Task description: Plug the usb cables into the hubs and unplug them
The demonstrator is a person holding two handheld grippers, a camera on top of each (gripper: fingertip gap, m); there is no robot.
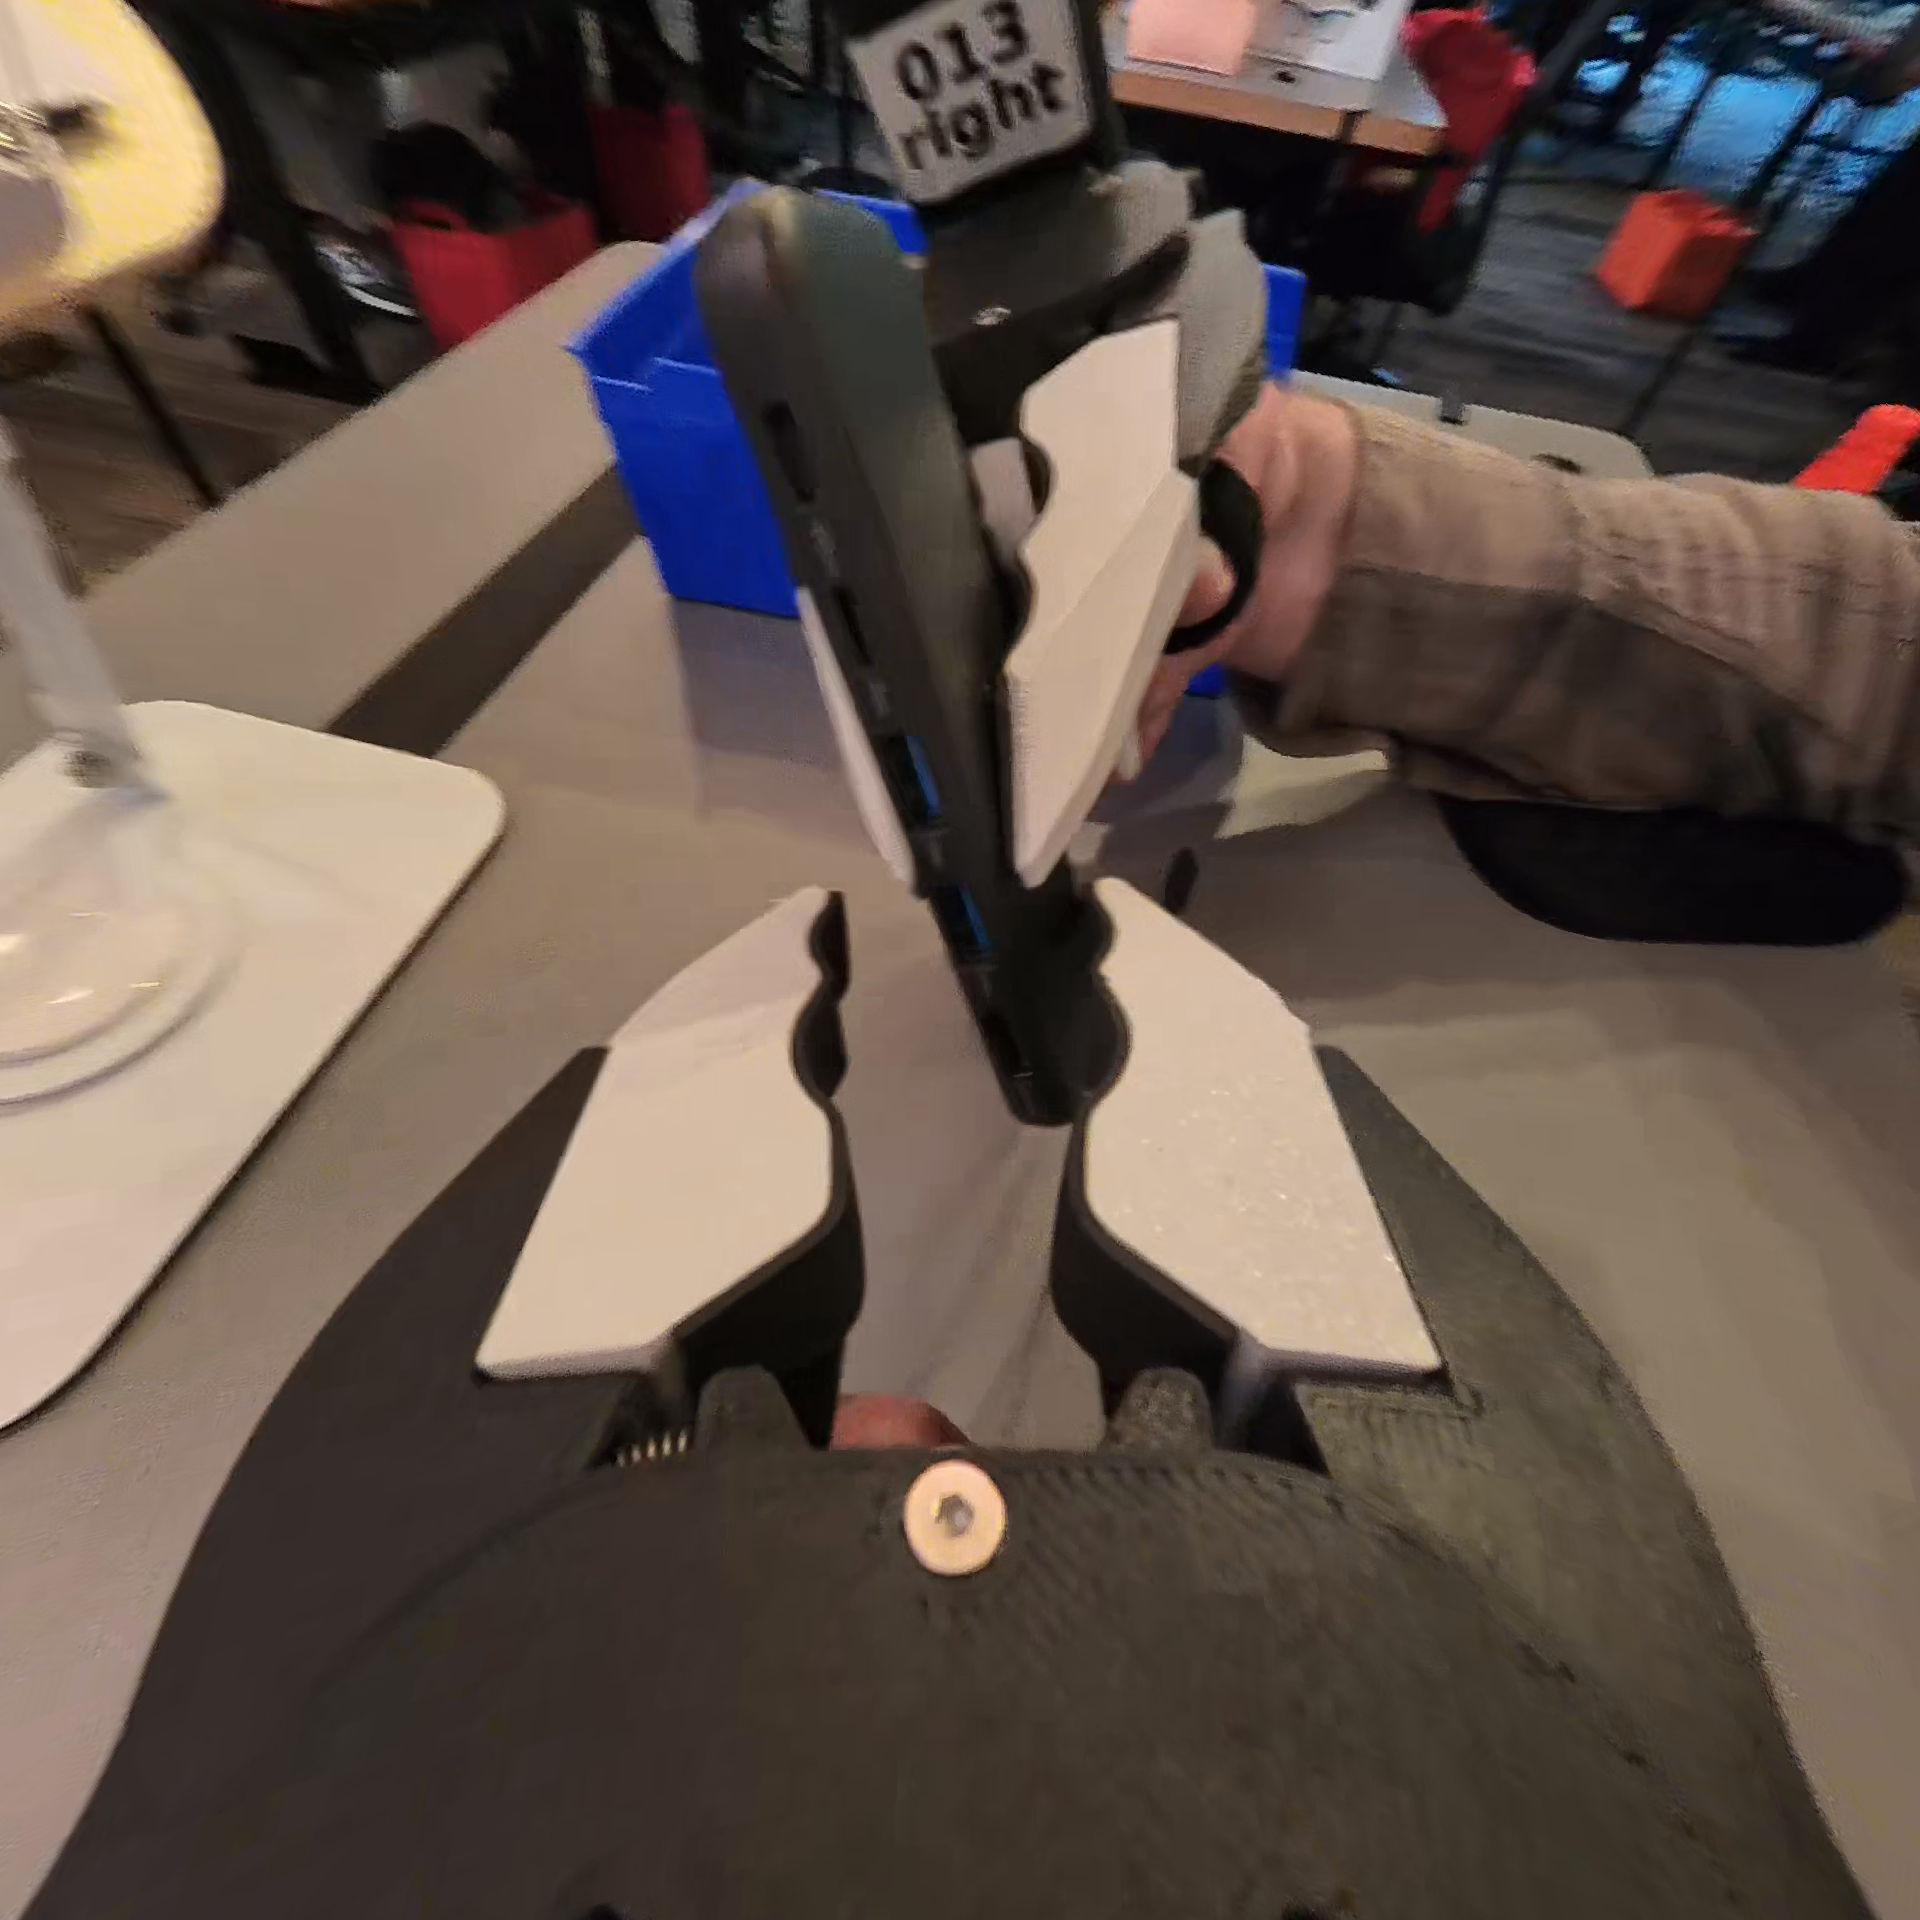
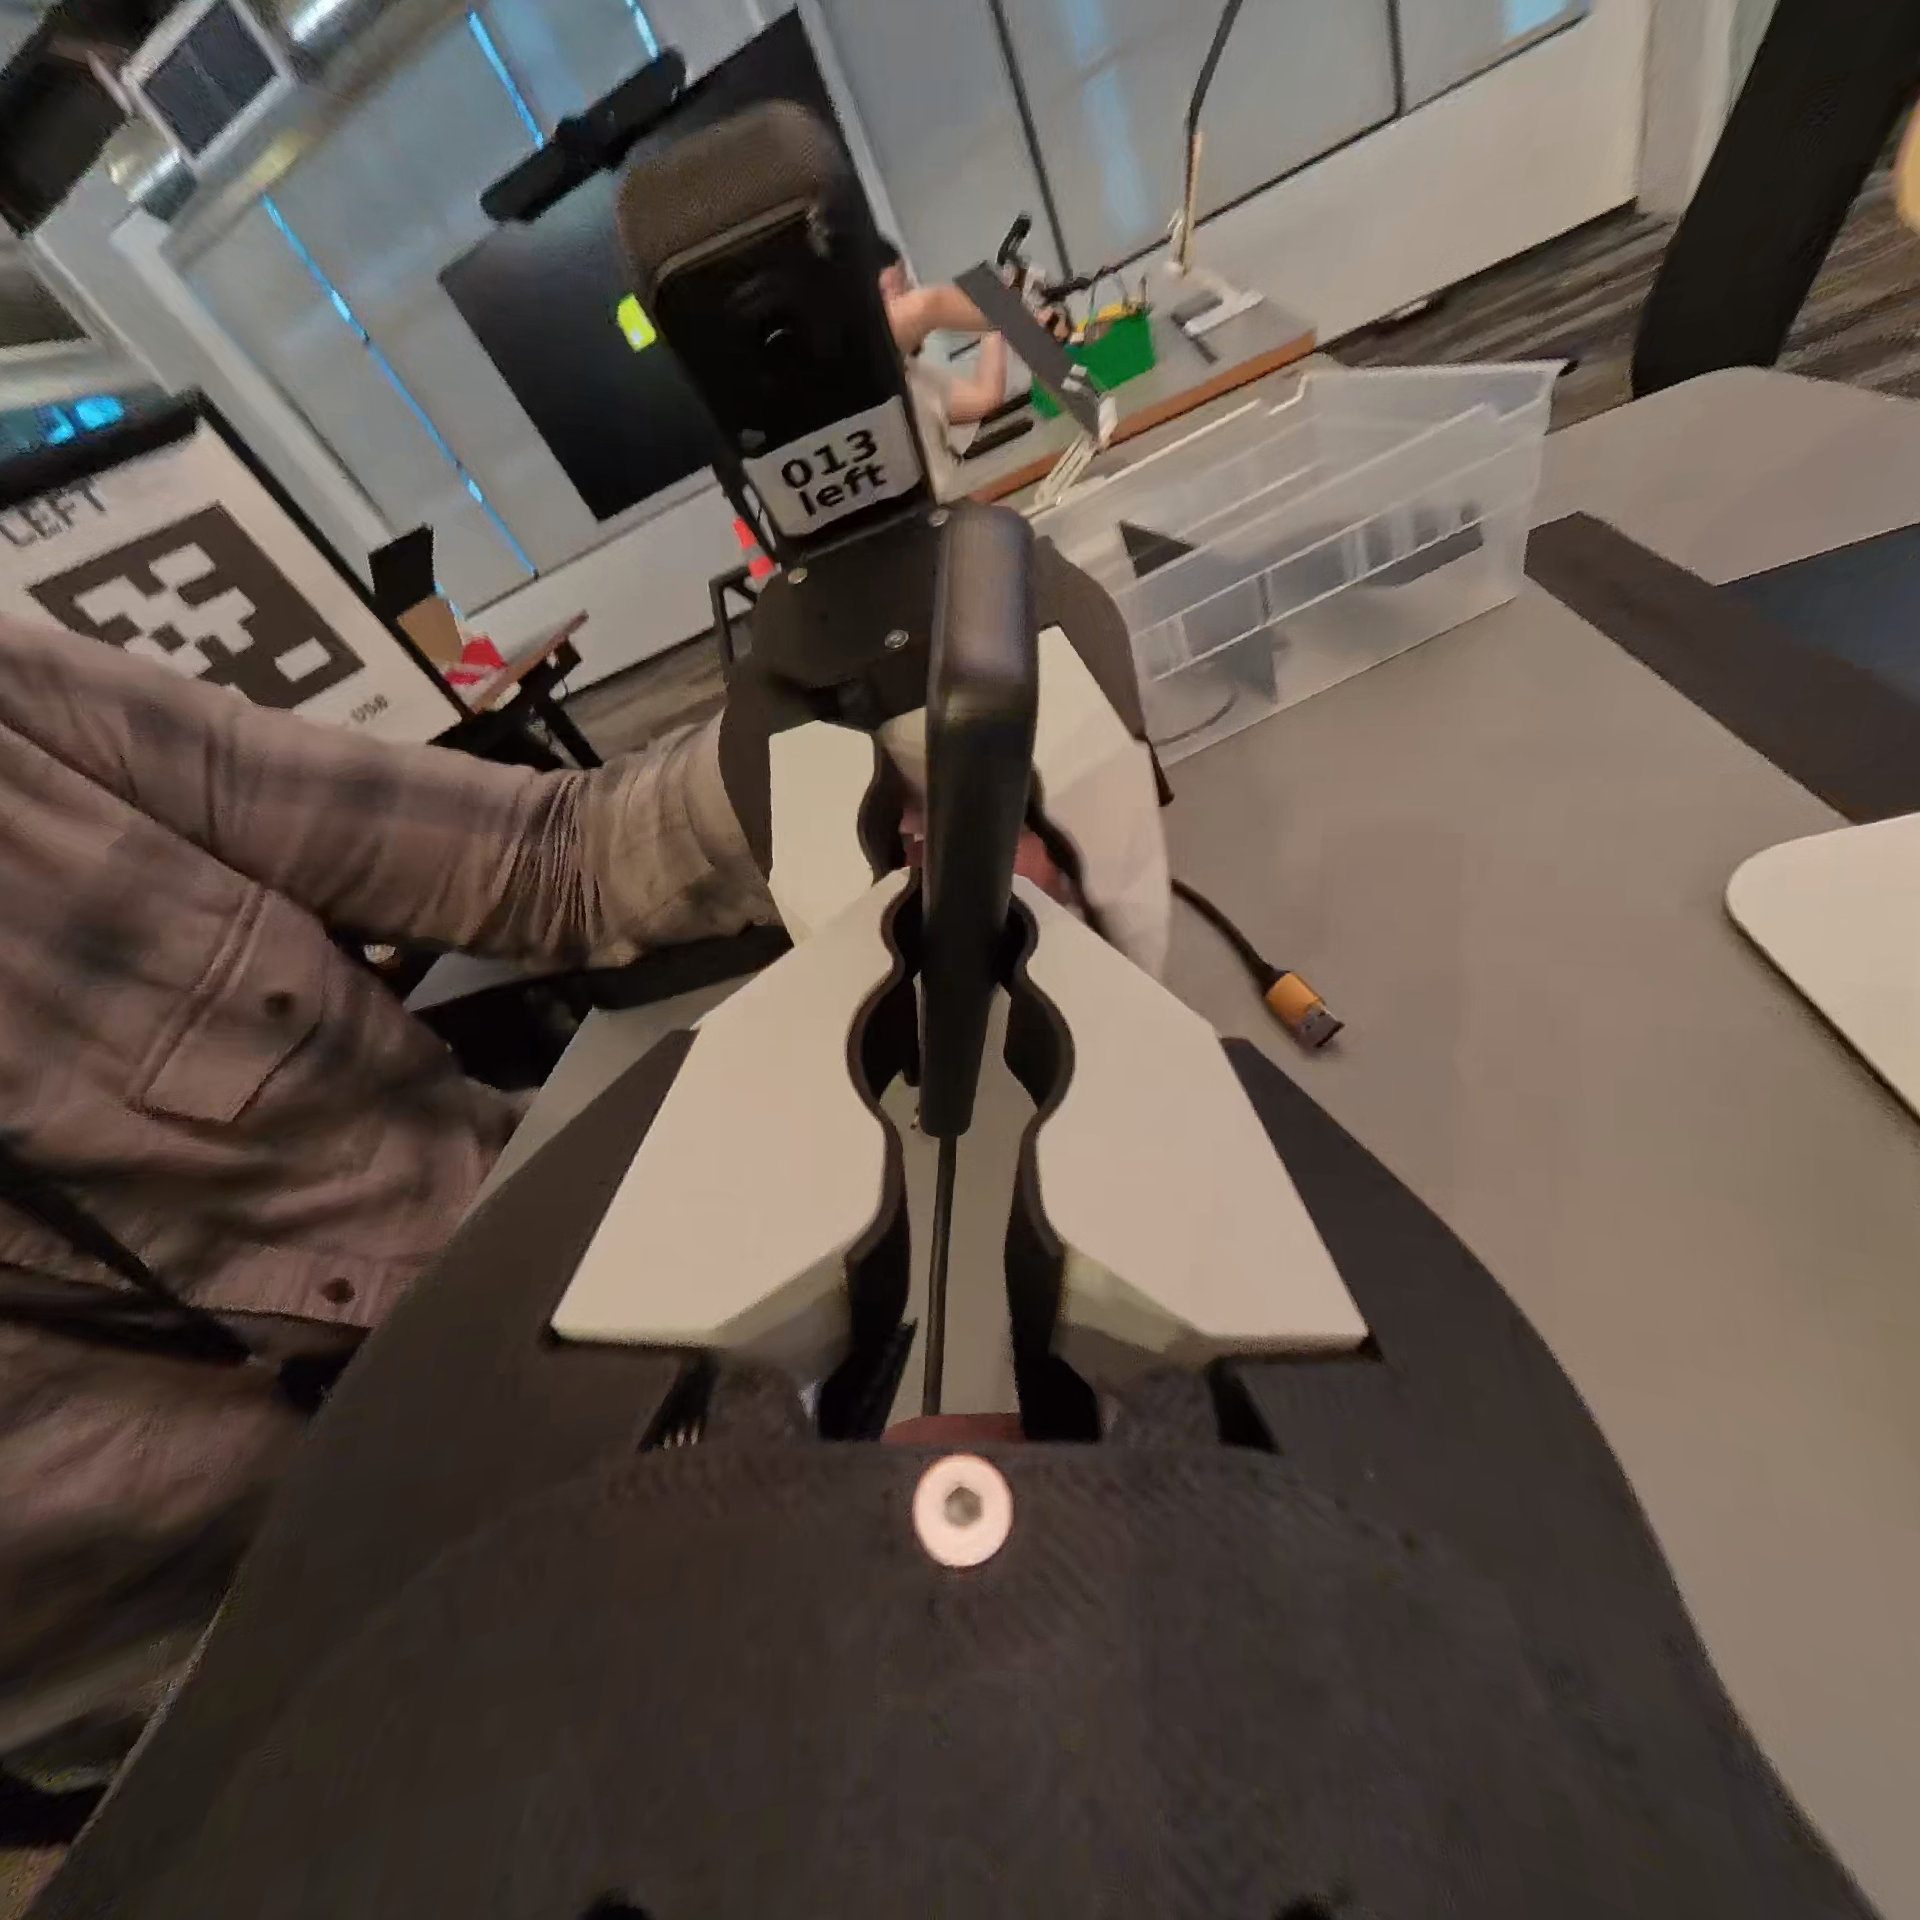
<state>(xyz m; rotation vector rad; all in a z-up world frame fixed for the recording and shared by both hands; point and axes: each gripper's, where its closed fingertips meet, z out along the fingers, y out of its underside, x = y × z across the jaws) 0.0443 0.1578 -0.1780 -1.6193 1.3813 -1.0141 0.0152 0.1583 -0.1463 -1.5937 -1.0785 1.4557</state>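
Between both grippers stands a slim black hub point(image 1: 883, 582), blue ports along its edge. Right gripper point(image 2: 961, 940) clamps it. Left gripper point(image 1: 966, 935) is spread, its right finger touching the hub's end.

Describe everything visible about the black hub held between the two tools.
The hub is a slim, dark, matte bar with rounded ends and a pale strip along one edge. Its narrow side carries a row of ports, two of them blue inside, and none shows a plug. It is lifted off the grey table and tilted. The right tool is shut on its middle, seen edge-on there. The left tool stands open around its lower end. A thin black cord runs from the hub.
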